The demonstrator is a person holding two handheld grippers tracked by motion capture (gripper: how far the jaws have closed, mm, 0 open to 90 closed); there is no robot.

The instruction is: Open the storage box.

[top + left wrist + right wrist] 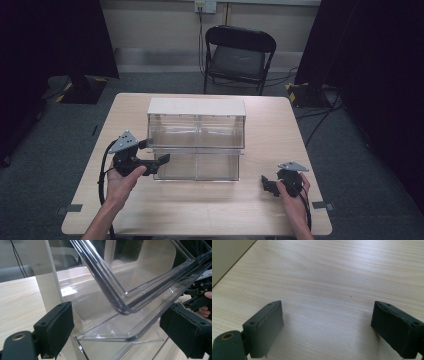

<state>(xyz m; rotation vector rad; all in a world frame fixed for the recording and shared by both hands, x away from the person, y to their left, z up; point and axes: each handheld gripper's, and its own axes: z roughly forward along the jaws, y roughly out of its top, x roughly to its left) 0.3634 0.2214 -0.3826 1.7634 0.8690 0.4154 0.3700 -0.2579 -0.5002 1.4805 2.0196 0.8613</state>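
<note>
A clear plastic two-tier bin unit point(196, 131) with a white top stands mid-table. Its lower bins point(196, 166) jut forward. My left gripper point(158, 165) is held at the lower left bin's front corner and is open. In the left gripper view the bin's clear rounded rim point(120, 307) lies between the wide-apart jaws of the left gripper point(116, 330), and neither pad touches it. My right gripper point(266, 183) hovers over the bare wood at the front right, open. Nothing but tabletop shows between the jaws of the right gripper point(327, 325).
The light wooden table point(270, 135) has bare wood on both sides of the unit and along the front. A black folding chair point(239, 57) stands behind the far edge. Cables run on the grey floor point(320, 120). Dark curtains hang on both sides.
</note>
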